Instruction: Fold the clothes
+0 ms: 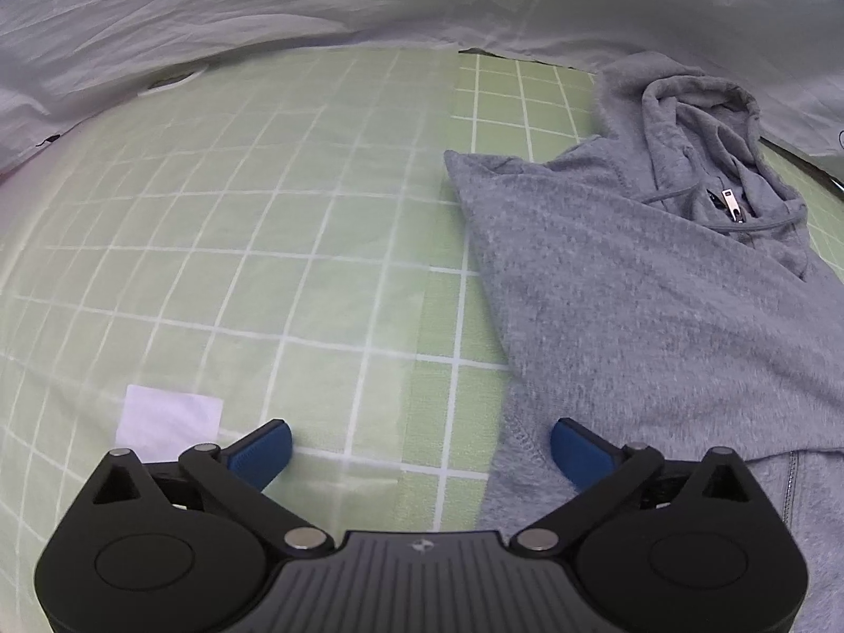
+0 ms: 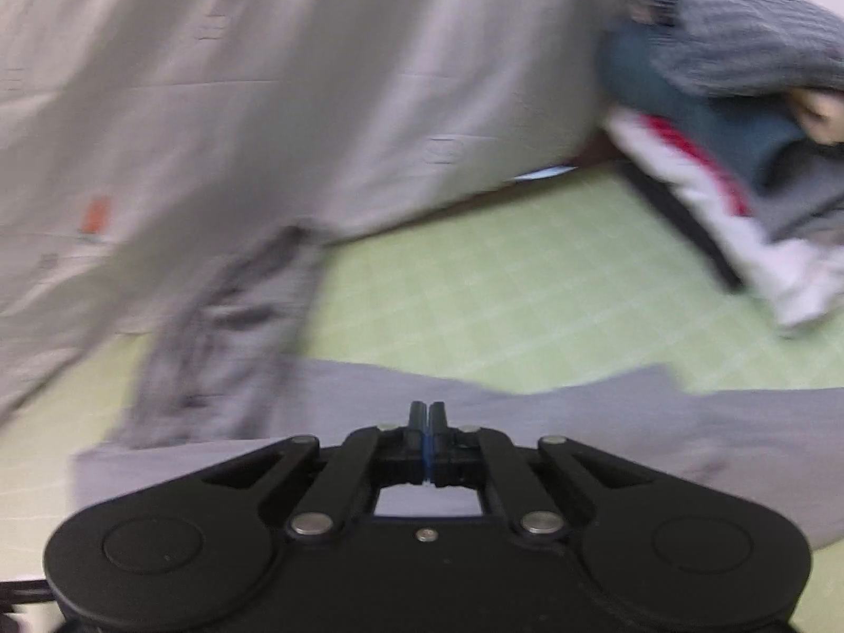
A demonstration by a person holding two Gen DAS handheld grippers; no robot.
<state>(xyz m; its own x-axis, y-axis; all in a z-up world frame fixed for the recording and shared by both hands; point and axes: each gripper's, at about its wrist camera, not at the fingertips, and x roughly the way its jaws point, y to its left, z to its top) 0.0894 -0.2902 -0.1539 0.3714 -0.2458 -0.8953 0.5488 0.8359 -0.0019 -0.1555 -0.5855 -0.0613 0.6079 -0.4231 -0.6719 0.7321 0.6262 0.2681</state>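
Left gripper has its blue fingers spread wide apart, holding nothing, low over the green checked surface. A small white patch sits just beside the left finger. The grey hoodie lies flat to the right, hood crumpled up top. Right gripper is blurry, fingers pressed together over the hoodie's fabric; can't tell if they're pinching it. Pile of clothes far right.

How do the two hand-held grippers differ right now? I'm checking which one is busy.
The left hand-held gripper has its jaws spread wide and empty at the grey hoodie edge; the right hand-held gripper is closed, pads pressed together, its view motion-blurred. Both are black with blue pads.
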